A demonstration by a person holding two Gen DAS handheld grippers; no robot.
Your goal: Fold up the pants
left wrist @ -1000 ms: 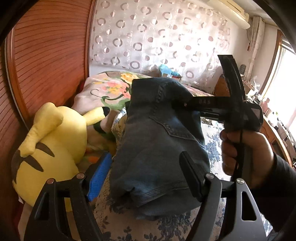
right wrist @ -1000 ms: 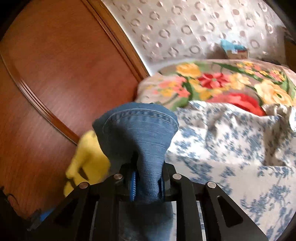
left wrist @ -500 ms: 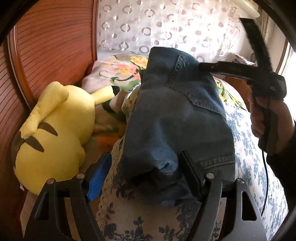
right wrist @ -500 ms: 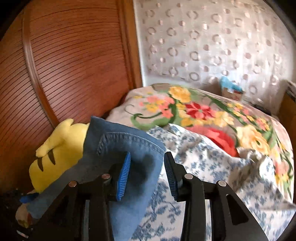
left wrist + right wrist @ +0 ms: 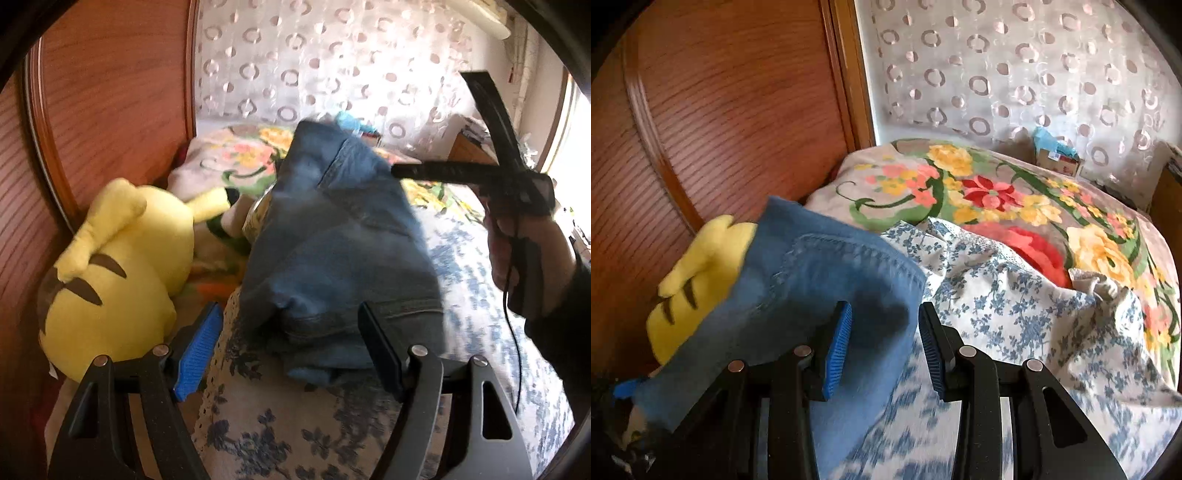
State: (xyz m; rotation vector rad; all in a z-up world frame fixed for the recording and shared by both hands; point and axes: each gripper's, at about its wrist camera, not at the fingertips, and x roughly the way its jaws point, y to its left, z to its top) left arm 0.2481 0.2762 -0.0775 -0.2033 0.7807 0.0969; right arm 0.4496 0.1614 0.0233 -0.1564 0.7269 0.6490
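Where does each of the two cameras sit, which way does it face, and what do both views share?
Left wrist: on the left claw, looking forward over the folded jeans lying on the bed; its two open fingers show, as do the right hand and right claw.
Right wrist: on the right claw, facing the wooden headboard and floral blanket; only its own open fingers show.
Shared: jeans, yellow plush toy, blue-flowered sheet, circle-patterned curtain.

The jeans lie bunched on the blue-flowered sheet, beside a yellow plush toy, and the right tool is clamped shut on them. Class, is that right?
Not quite. In the right wrist view, the right tool is open; the jeans lie bunched on the sheet beside the plush toy.
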